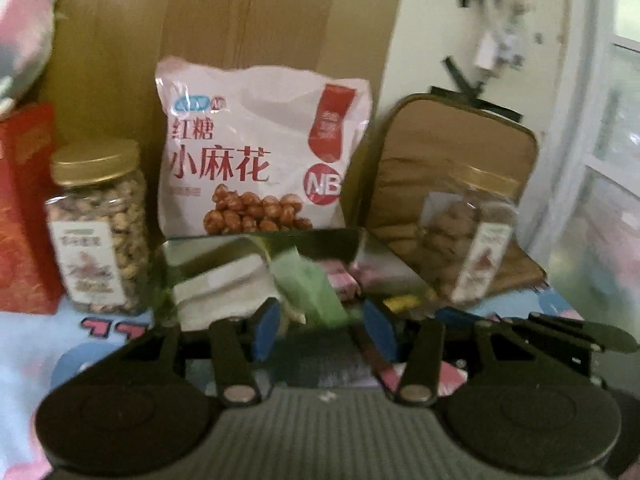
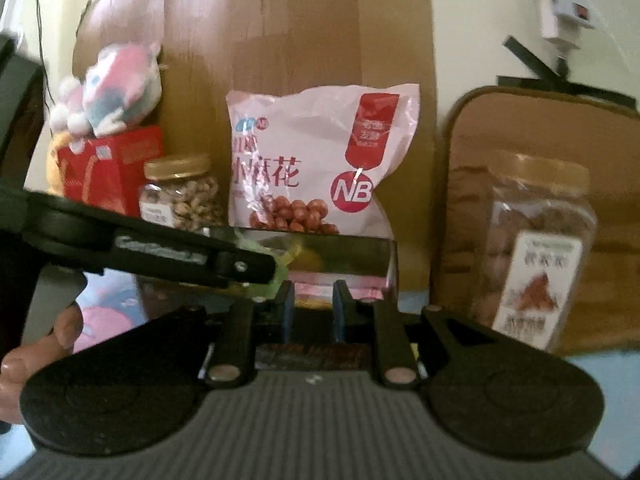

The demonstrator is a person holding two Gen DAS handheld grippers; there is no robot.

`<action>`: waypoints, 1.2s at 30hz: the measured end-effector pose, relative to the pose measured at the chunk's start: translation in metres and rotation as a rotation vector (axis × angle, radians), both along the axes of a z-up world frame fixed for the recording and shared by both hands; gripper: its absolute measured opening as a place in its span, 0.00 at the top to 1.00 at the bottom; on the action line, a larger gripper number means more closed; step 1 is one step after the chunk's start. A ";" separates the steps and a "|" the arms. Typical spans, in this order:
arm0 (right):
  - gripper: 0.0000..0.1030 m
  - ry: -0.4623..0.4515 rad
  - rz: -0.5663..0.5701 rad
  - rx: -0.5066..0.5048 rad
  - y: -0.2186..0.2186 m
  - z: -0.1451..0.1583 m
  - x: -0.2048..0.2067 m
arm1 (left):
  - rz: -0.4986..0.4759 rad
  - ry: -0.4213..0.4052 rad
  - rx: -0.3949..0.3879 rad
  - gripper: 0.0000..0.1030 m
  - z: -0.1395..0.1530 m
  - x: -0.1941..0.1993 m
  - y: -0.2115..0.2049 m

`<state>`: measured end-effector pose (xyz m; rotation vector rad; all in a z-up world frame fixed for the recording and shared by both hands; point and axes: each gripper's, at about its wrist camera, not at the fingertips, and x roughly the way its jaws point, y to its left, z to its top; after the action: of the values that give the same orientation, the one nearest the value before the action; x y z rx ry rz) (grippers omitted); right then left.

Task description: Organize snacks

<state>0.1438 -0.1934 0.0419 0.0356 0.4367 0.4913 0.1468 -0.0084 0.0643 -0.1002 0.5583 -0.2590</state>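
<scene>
**Left wrist: snacks lined up by the mirrored box**

We read "NB" and "小麻花" on the pink snack bag point(image 1: 260, 160), standing behind the mirrored box point(image 1: 260, 264) between two gold-lidded jars point(image 1: 98, 228). Our left gripper point(image 1: 324, 330) pinches a green packet point(image 1: 312, 292) over the box. Our right gripper point(image 2: 314, 308) stands slightly parted, gripping nothing we can make out, tilted slightly down.

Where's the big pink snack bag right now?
In both wrist views the snack bag stands centre, against the cardboard, behind the clear box, between two gold-lidded jars.
</scene>
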 end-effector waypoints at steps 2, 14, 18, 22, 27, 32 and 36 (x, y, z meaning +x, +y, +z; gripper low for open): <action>0.77 0.029 0.004 0.036 -0.008 -0.002 -0.021 | -0.008 -0.009 0.033 0.55 -0.003 -0.030 -0.002; 0.77 0.193 0.016 0.033 -0.034 -0.031 -0.152 | 0.071 0.168 0.129 0.53 -0.057 -0.138 0.008; 0.72 0.227 -0.020 0.051 -0.034 -0.040 -0.170 | 0.128 0.179 0.163 0.52 -0.062 -0.152 0.008; 0.72 0.241 -0.049 0.063 -0.032 -0.042 -0.183 | 0.156 0.185 0.168 0.51 -0.062 -0.166 0.009; 0.67 0.270 -0.090 0.113 -0.036 -0.044 -0.188 | 0.175 0.181 0.182 0.49 -0.064 -0.177 0.008; 0.64 0.288 -0.118 0.151 -0.037 -0.048 -0.195 | 0.187 0.176 0.194 0.45 -0.065 -0.184 0.008; 0.57 0.279 -0.122 0.162 -0.033 -0.048 -0.200 | 0.190 0.174 0.196 0.45 -0.065 -0.187 0.008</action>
<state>-0.0558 -0.2265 -0.0065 0.2879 0.6629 0.4011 -0.0401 -0.0002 -0.0005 0.0147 0.7396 -0.0090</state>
